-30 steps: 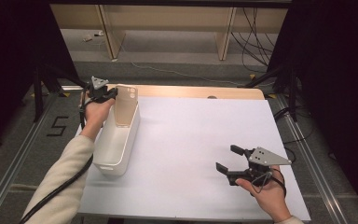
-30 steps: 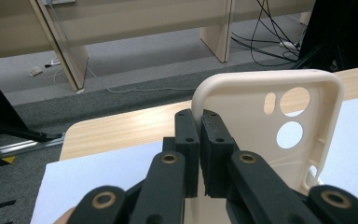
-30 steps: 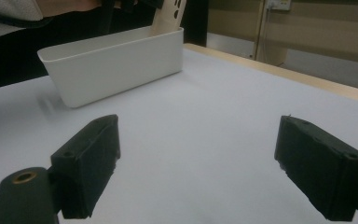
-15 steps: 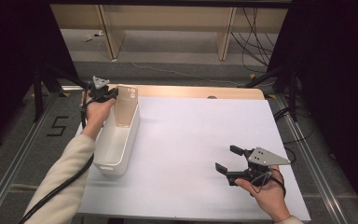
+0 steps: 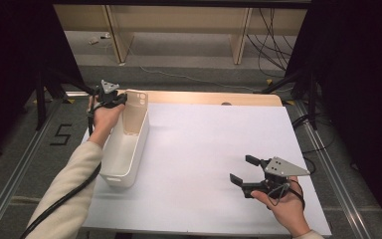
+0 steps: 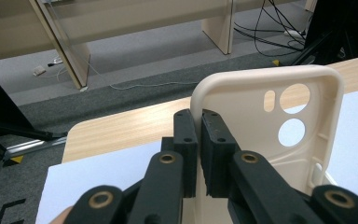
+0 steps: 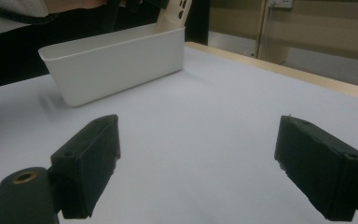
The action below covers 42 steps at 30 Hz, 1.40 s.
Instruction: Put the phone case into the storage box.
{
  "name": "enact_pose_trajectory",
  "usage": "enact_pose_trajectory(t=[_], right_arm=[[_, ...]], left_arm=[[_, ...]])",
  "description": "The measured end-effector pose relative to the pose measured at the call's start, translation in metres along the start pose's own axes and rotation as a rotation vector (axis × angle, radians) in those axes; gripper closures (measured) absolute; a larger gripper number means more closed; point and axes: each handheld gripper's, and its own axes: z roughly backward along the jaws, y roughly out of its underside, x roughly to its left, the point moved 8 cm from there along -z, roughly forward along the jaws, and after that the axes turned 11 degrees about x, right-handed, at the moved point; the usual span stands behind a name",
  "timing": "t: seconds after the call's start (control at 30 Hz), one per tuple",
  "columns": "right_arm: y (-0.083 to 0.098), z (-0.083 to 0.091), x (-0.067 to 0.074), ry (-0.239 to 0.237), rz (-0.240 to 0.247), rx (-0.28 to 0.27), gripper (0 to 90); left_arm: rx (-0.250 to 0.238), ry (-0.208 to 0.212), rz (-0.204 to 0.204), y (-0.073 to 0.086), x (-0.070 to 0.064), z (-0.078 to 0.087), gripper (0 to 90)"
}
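Note:
A cream phone case [image 5: 135,113] stands upright at the far end of a long white bin [image 5: 127,149] on the table's left side. My left gripper [image 5: 122,101] is shut on the case's top left edge; the left gripper view has both black pads [image 6: 186,135] pinching the rim of the phone case [image 6: 265,126], whose camera cut-outs face me. My right gripper [image 5: 243,169] rests low over the white table cover near the front right, jaws wide apart with nothing between them. The right gripper view has the white bin [image 7: 121,56] far off and the phone case [image 7: 177,11] sticking up behind it.
A white sheet [image 5: 204,149] covers most of the wooden table [image 5: 209,98], which shows as a strip along the far edge. Beyond it are a grey floor, wooden furniture legs and loose cables [image 5: 273,45]. Black stands flank both sides.

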Motion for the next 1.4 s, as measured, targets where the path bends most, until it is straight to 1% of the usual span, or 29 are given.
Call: enact_pose_trajectory(t=[0.03, 0.1, 0.27, 0.3, 0.33, 0.4, 0.43, 0.47, 0.6, 0.63, 0.67, 0.73, 0.77, 0.8, 0.83, 0.93, 0.97, 1.0, 1.03, 1.17, 1.23, 1.3, 1.33, 1.4], right_arm=[[0.0000, 0.0000, 0.0000, 0.000, 0.000, 0.000, 15.4], [0.0015, 0.0008, 0.0026, -0.013, -0.026, 0.018, 15.4], [0.0012, 0.0011, 0.0026, -0.014, -0.025, 0.016, 15.4], [0.0005, 0.0003, 0.0024, -0.011, -0.028, 0.005, 15.4], [0.0011, 0.0011, 0.0019, -0.006, -0.025, 0.014, 15.4], [0.0011, 0.0011, 0.0020, -0.007, -0.025, 0.013, 15.4], [0.0012, 0.0012, 0.0014, 0.001, -0.023, 0.015, 15.4], [0.0011, 0.0011, 0.0020, -0.007, -0.025, 0.013, 15.4], [0.0011, 0.0015, 0.0028, -0.012, -0.033, 0.017, 15.4], [0.0006, 0.0003, 0.0024, -0.012, -0.027, 0.005, 15.4], [0.0007, 0.0004, 0.0023, -0.011, -0.026, 0.006, 15.4], [0.0018, 0.0020, 0.0032, -0.014, -0.031, 0.026, 15.4], [0.0016, 0.0019, 0.0031, -0.015, -0.031, 0.024, 15.4], [0.0008, 0.0005, 0.0030, -0.015, -0.030, 0.009, 15.4], [-0.0009, -0.0003, -0.0002, 0.003, 0.001, -0.011, 15.4], [-0.0004, -0.0006, 0.0000, 0.001, -0.003, -0.009, 15.4], [0.0006, 0.0005, 0.0008, -0.005, -0.008, 0.005, 15.4], [-0.0002, 0.0001, 0.0009, -0.003, -0.010, -0.003, 15.4], [0.0008, 0.0005, 0.0031, -0.016, -0.031, 0.009, 15.4], [0.0014, 0.0008, 0.0030, -0.016, -0.027, 0.015, 15.4], [0.0009, 0.0010, 0.0037, -0.020, -0.035, 0.012, 15.4], [0.0007, 0.0004, 0.0026, -0.015, -0.028, 0.005, 15.4], [-0.0012, -0.0003, -0.0002, 0.002, 0.001, -0.018, 15.4], [-0.0005, -0.0003, 0.0002, 0.000, -0.004, -0.011, 15.4]], left_arm=[[0.001, 0.000, 0.000, -0.0001, 0.0000, -0.0004, 85.0], [0.005, -0.002, 0.001, -0.0004, 0.0004, -0.0010, 84.9], [0.013, -0.007, -0.006, -0.0016, 0.0016, -0.0014, 84.2], [0.013, -0.007, -0.007, -0.0020, 0.0018, -0.0015, 84.0], [0.015, -0.009, -0.009, -0.0023, 0.0021, -0.0015, 83.8], [0.015, -0.012, -0.009, -0.0030, 0.0025, -0.0016, 83.6], [0.017, -0.012, -0.009, -0.0030, 0.0026, -0.0016, 83.5], [0.019, -0.012, -0.008, -0.0030, 0.0028, -0.0018, 83.4], [0.022, -0.016, -0.010, -0.0028, 0.0036, -0.0023, 83.5], [0.023, -0.016, -0.009, -0.0024, 0.0038, -0.0027, 83.4], [0.024, -0.016, -0.008, -0.0020, 0.0041, -0.0030, 83.4], [0.026, -0.016, -0.008, -0.0013, 0.0048, -0.0037, 83.3], [0.028, -0.018, -0.008, -0.0010, 0.0054, -0.0040, 83.1], [0.028, -0.019, -0.007, -0.0007, 0.0057, -0.0043, 83.0], [0.030, -0.018, -0.007, -0.0005, 0.0060, -0.0046, 83.0], [0.035, -0.021, -0.008, 0.0003, 0.0071, -0.0052, 82.9], [0.037, -0.021, -0.010, 0.0004, 0.0071, -0.0054, 82.8], [0.038, -0.022, -0.011, 0.0004, 0.0071, -0.0056, 82.8], [0.041, -0.023, -0.013, 0.0005, 0.0071, -0.0058, 82.8], [0.044, -0.026, -0.018, 0.0005, 0.0068, -0.0068, 82.5], [0.045, -0.025, -0.017, 0.0009, 0.0065, -0.0075, 82.2], [0.052, -0.024, -0.020, 0.0020, 0.0067, -0.0084, 82.2], [0.054, -0.024, -0.021, 0.0025, 0.0067, -0.0088, 82.4], [0.054, -0.024, -0.018, 0.0030, 0.0065, -0.0096, 82.4]])
